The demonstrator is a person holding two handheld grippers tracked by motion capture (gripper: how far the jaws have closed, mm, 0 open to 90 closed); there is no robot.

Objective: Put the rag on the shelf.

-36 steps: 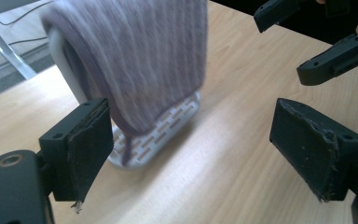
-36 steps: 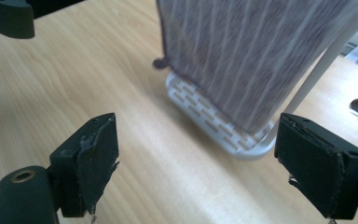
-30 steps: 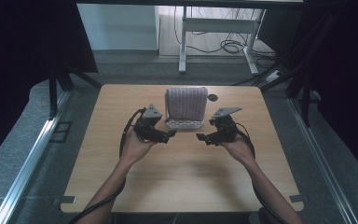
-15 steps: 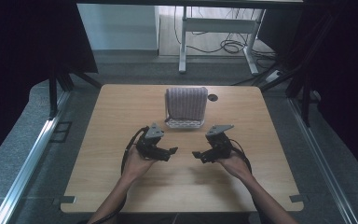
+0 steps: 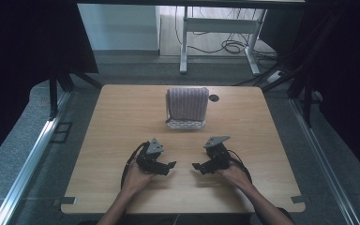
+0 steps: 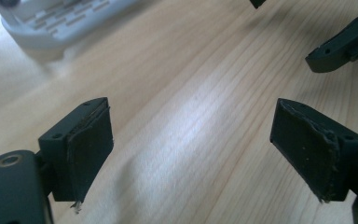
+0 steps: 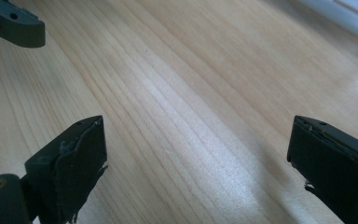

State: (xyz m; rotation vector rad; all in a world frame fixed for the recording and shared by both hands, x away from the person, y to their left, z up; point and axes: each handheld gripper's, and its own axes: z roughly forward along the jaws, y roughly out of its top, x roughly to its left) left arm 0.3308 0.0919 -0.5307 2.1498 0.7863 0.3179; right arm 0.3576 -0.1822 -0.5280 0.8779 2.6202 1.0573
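Item: two hand-held grippers, near edge of counter [image 5: 122, 108]. You had drawn both back toward yourself and lowered them; a second earlier they flanked the folded cloth, and now they sat low over the bare wood, well short of it.

Left hand-held gripper [image 5: 168, 167]: jaws spread wide, nothing between the pads [image 6: 91, 149], plain wood grain beneath. Tips pointed inward, toward the other tool.

Right hand-held gripper [image 5: 198, 167]: jaws spread wide after just opening a little further, nothing between its pads [image 7: 81, 175]. Tips pointed inward, facing the left pair, a gap of bare counter between them.

Item: white slotted tray [image 5: 185, 124], centre of counter, farther off. It appeared at the top edge of the left gripper view [image 6: 60, 23] and at the top right corner of the right gripper view [image 7: 349, 14].

Item: purple-grey folded cloth [image 5: 186, 103], lying on that tray, draped over its far part, untouched, ahead of and between your two tools.

Judgement: you had let go and retreated; the cloth looked placed, the work likely finished or paused.
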